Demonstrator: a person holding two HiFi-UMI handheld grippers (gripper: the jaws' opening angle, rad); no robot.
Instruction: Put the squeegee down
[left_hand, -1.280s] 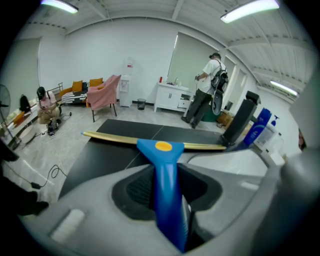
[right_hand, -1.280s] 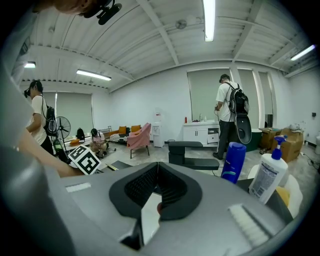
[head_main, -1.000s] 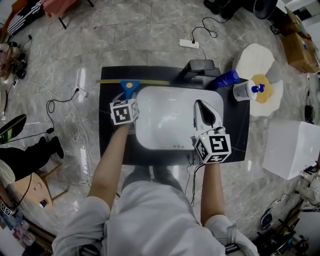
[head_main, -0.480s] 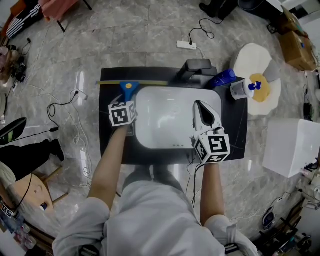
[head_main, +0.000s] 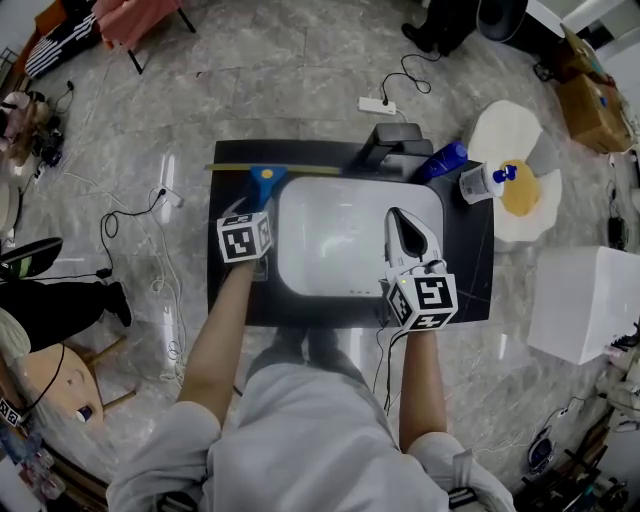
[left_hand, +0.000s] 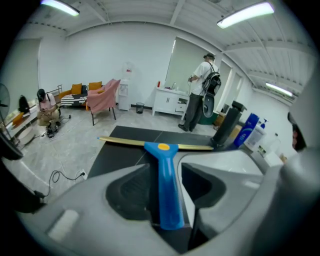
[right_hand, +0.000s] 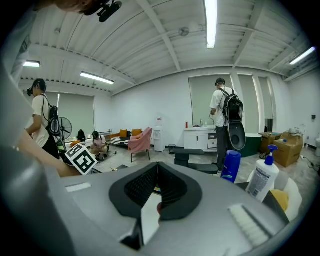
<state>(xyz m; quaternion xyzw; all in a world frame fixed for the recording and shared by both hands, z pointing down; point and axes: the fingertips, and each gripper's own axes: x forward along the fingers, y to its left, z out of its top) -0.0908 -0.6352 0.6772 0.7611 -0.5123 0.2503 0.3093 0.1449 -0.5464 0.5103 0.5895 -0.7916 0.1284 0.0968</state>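
From the head view we see the squeegee (head_main: 262, 172) lying flat on the black counter (head_main: 225, 290), at the far left corner, its blue handle just beside the white sink (head_main: 300, 285). The left gripper (head_main: 252, 215) sits at the handle's near end, and the right gripper (head_main: 405, 222) is over the sink's right side.

In the left gripper view, our fingers (left_hand: 131, 187) stand apart, with the handle lying loose between them.

In the right gripper view, the fingers (right_hand: 172, 187) are closed together on nothing.
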